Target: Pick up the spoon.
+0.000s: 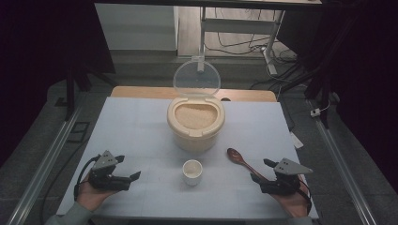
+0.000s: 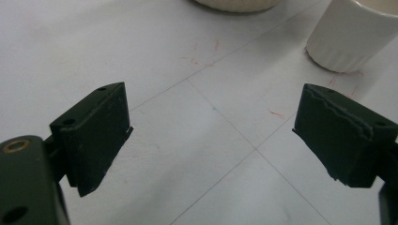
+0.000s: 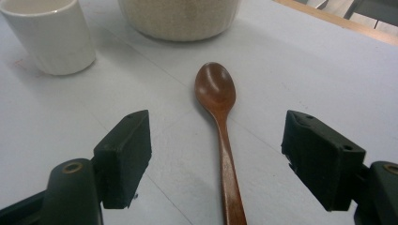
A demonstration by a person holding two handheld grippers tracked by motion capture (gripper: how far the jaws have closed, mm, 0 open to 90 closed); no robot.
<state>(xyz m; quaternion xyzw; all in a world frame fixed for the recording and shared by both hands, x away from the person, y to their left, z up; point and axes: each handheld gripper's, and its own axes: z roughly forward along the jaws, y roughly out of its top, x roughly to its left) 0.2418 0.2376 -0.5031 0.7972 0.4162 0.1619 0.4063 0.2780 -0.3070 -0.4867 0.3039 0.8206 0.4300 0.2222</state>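
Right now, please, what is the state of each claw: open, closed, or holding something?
Left claw: open, holding nothing.
Right claw: open, holding nothing; the wooden spoon lies on the table between its jaws.

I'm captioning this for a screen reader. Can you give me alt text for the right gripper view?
The open right gripper straddles a brown wooden spoon lying on the white table, jaws apart on either side of its handle. A white cup and a beige rice container stand beyond.
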